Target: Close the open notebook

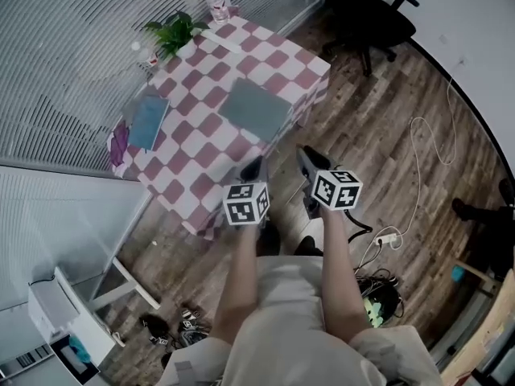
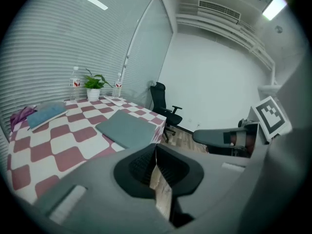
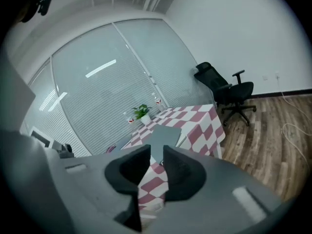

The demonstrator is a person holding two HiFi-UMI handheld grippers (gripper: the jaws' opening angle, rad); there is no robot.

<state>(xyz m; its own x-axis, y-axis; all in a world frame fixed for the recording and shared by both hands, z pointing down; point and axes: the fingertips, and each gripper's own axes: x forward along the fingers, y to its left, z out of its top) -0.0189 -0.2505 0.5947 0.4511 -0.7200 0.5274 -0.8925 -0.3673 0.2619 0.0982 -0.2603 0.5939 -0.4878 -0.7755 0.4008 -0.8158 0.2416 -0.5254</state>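
We saw the table (image 1: 201, 167) with its checked cloth at 12 o'clock from us. On it the grey notebook (image 1: 256, 108) lay flat near the right edge, and only one plain cover showed. We judged it was already closed, so little or nothing was left to do. Both grippers hung off the table at 6 o'clock from the notebook and touched nothing. The left gripper (image 2: 155, 150) had its jaws pressed together and empty. The right gripper (image 3: 157, 155) had its jaws a little apart, with nothing between them.

An office chair (image 1: 366, 18) stood at 1 o'clock. A blue book (image 1: 149, 121) lay at 9 o'clock of the notebook, a plant (image 1: 173, 32) at 11 o'clock and a bottle (image 1: 216, 2) beyond. Nothing blocked the way.
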